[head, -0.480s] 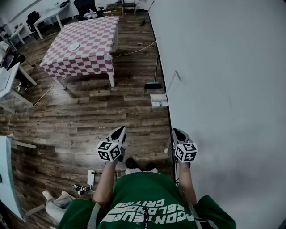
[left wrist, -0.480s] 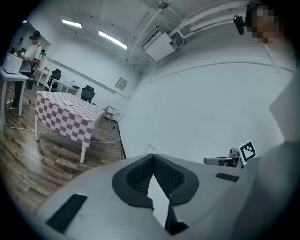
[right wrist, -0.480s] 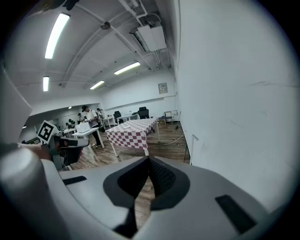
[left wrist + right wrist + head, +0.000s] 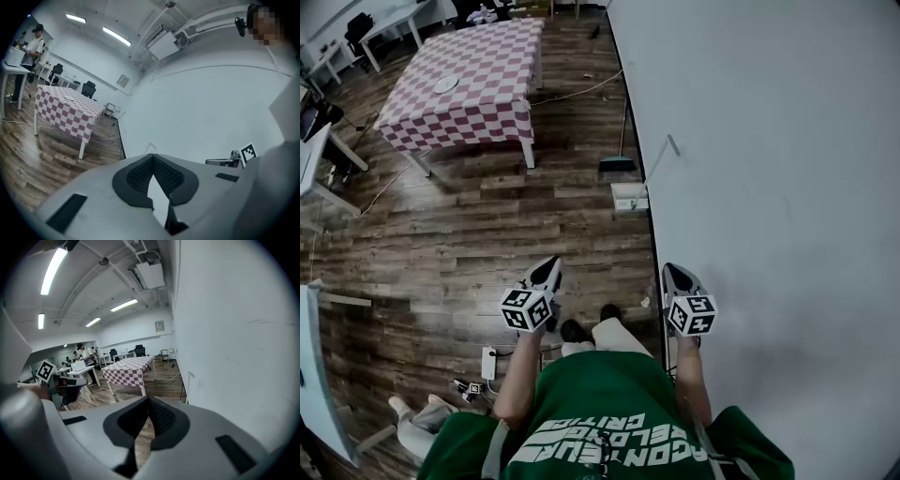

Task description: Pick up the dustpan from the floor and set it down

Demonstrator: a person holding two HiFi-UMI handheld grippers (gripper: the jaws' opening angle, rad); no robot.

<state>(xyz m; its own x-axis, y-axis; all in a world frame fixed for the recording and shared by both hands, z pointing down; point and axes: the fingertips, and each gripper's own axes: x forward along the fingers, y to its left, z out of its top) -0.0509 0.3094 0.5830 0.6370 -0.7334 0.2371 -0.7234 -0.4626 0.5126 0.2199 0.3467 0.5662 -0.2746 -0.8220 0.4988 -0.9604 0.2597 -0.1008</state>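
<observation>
The white dustpan (image 4: 629, 197) lies on the wooden floor against the foot of the wall, its long handle (image 4: 662, 159) leaning on the wall. The handle also shows in the right gripper view (image 4: 188, 386). A broom (image 4: 618, 165) stands just behind it. My left gripper (image 4: 547, 273) and right gripper (image 4: 672, 275) hover side by side well short of the dustpan, above my feet. Both are shut with nothing between the jaws: the left gripper's tips (image 4: 151, 156) meet, and so do the right gripper's tips (image 4: 148, 399).
A table with a red-and-white checked cloth (image 4: 459, 89) stands at the far left, a cable (image 4: 579, 94) trailing past it. The white wall (image 4: 769, 187) fills the right side. A power strip (image 4: 488, 364) lies by my feet. A person (image 4: 31, 49) stands far off by desks.
The floor scene has slid up in the head view, and one of my legs has swung forward between the grippers. Both grippers keep their places and stay shut.
</observation>
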